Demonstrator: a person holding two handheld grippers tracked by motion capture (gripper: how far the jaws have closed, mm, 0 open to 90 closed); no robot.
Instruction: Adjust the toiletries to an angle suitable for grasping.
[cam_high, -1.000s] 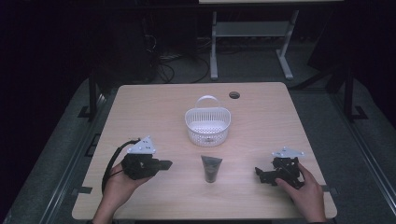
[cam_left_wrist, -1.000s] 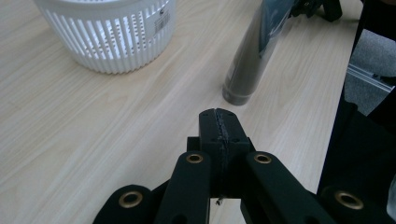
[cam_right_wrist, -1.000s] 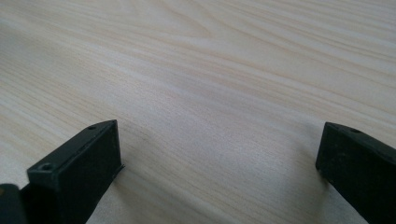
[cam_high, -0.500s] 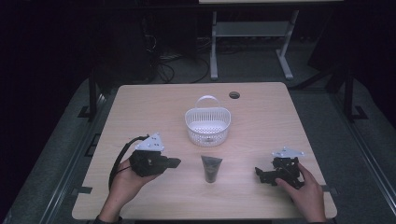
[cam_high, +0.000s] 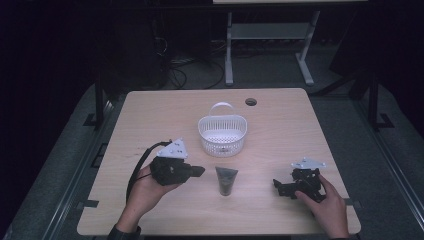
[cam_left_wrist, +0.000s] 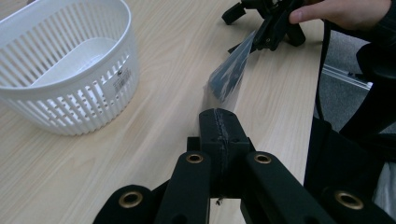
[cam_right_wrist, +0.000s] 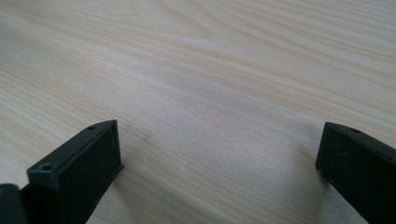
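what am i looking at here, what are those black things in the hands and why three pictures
A person sits at a light wooden table, holding a black two-jaw clamp tool in each hand. The left hand-held gripper has its jaws shut on nothing; the right hand-held gripper has its jaws open. One picture looks down from above; the other two come from cameras riding on each tool. On the table lie a white slotted plastic basket and a small dark squeeze tube. Nothing is held.

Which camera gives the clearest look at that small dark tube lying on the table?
The left gripper view: the tube lies close ahead of the shut left tool, so its flat crimped end and printed surface show. The high view has the tube whole but small and dark, between both tools, in front of the white basket.
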